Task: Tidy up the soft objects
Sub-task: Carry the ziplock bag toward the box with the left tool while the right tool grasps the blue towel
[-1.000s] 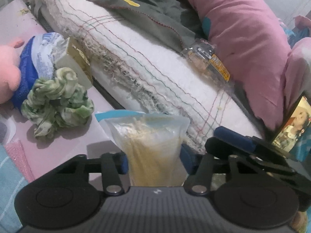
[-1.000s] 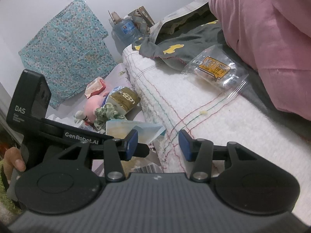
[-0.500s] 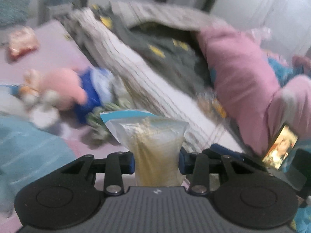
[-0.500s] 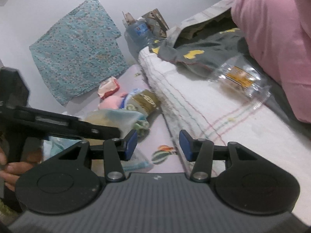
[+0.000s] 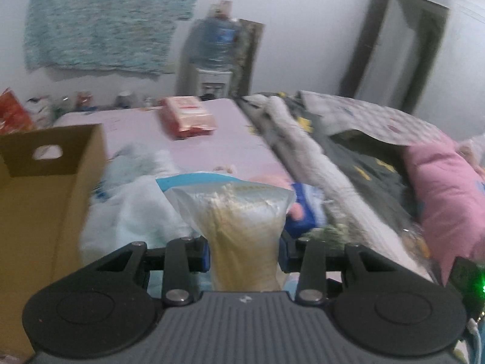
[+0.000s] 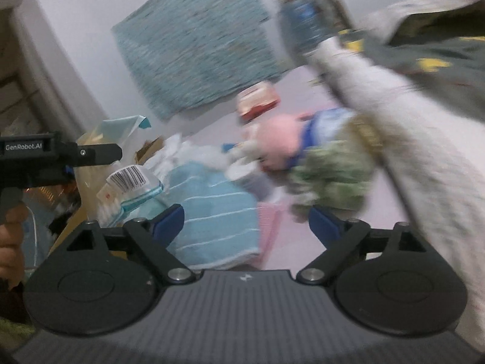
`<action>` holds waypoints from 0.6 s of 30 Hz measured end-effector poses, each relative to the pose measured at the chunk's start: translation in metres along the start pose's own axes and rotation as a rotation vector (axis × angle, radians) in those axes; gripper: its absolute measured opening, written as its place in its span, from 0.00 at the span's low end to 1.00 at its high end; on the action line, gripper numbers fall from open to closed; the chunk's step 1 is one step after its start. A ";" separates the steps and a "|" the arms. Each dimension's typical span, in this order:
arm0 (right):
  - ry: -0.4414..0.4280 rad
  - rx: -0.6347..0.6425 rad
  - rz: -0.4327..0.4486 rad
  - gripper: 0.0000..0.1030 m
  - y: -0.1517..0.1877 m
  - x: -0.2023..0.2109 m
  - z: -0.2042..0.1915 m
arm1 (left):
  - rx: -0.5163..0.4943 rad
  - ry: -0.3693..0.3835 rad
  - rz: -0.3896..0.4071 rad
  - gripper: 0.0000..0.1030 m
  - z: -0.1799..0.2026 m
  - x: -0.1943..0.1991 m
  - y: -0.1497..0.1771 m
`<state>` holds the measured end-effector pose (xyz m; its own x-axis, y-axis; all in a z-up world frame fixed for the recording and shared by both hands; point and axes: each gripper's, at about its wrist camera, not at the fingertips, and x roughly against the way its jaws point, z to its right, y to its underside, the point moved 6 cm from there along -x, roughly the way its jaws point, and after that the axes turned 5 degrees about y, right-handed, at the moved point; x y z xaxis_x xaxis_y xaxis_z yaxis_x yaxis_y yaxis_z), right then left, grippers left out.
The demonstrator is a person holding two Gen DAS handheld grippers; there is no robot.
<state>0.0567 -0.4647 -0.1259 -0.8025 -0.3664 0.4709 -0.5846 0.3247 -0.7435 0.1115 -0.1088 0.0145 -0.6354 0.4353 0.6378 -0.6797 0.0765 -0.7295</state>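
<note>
Left gripper [image 5: 244, 253]: clamped on the clear zip bag [image 5: 239, 221] of pale yellow filling, pinched low so the sealed top stands up and clear of the bed. Bag is carried above the bed clutter, pitched downward, with the open cardboard box [image 5: 45, 188] near left; probably its destination.

Right gripper [image 6: 245, 226]: jaws opening, nothing between them, aimed over the striped blue towel [image 6: 218, 209]. Just beyond lie the green scrunched fabric [image 6: 333, 182] and pink plush toy [image 6: 279, 142], likely next pick.

Far: orange packet [image 5: 189, 115] on the pink sheet; teal cloth [image 5: 106, 18] on the wall.
</note>
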 end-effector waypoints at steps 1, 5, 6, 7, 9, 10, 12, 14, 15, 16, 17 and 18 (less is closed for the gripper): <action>-0.014 0.020 -0.015 0.94 -0.001 -0.011 -0.008 | 0.013 -0.008 0.000 0.39 -0.007 0.001 0.001; -0.047 0.114 -0.025 0.99 -0.010 -0.039 -0.031 | 0.041 -0.024 -0.011 0.39 -0.024 0.001 0.005; -0.046 0.145 -0.029 0.99 -0.012 -0.047 -0.036 | 0.046 -0.027 -0.013 0.39 -0.028 0.002 0.008; -0.036 0.173 -0.036 0.99 -0.012 -0.055 -0.038 | 0.052 -0.030 -0.014 0.39 -0.032 0.002 0.009; -0.014 0.216 -0.059 0.99 -0.010 -0.072 -0.042 | 0.063 -0.031 -0.014 0.39 -0.040 0.003 0.012; -0.011 0.235 -0.077 0.99 -0.008 -0.080 -0.043 | 0.067 -0.030 -0.013 0.39 -0.042 0.003 0.013; 0.001 0.274 -0.117 0.99 -0.001 -0.094 -0.041 | 0.071 -0.033 -0.012 0.39 -0.047 0.005 0.016; 0.012 0.306 -0.148 0.99 0.006 -0.104 -0.042 | 0.071 -0.037 -0.011 0.39 -0.048 0.005 0.016; 0.011 0.314 -0.152 0.99 0.009 -0.106 -0.043 | 0.072 -0.038 -0.011 0.39 -0.049 0.004 0.016; 0.018 0.319 -0.151 0.98 0.011 -0.107 -0.044 | 0.073 -0.038 -0.011 0.39 -0.050 0.005 0.016; 0.026 0.325 -0.148 0.97 0.012 -0.106 -0.044 | 0.076 -0.037 -0.011 0.39 -0.051 0.006 0.016; 0.027 0.328 -0.147 0.97 0.012 -0.106 -0.045 | 0.078 -0.036 -0.011 0.39 -0.052 0.005 0.016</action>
<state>0.1293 -0.3828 -0.1637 -0.7184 -0.3636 0.5930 -0.6279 -0.0280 -0.7778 0.1163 -0.0590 -0.0065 -0.6397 0.4019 0.6552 -0.7124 0.0103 -0.7017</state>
